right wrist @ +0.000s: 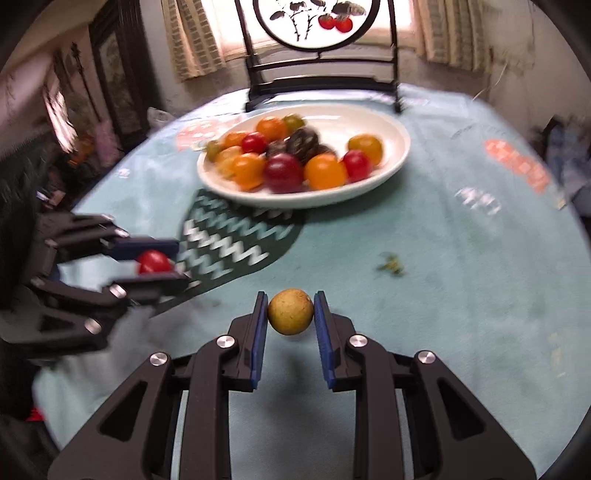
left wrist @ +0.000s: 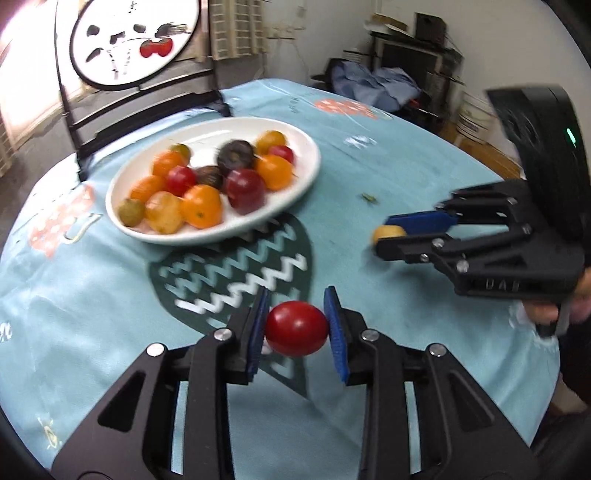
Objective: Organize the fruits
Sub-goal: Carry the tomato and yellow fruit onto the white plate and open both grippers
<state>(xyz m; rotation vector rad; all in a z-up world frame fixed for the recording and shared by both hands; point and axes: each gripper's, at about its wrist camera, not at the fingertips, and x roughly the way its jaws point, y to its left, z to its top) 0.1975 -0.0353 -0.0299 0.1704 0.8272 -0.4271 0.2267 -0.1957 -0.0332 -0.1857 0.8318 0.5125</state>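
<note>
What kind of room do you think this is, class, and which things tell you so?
Probably a lived-in home dining room: a round table under a patterned tablecloth, a white plate of small fruits, a decorative painted screen, and curtained windows behind.

You have two grippers: the left gripper and the right gripper. Each one grips one small fruit: one red fruit and one yellow fruit. You have one white plate. On it I count about thirteen little fruits; some are blurry.
</note>
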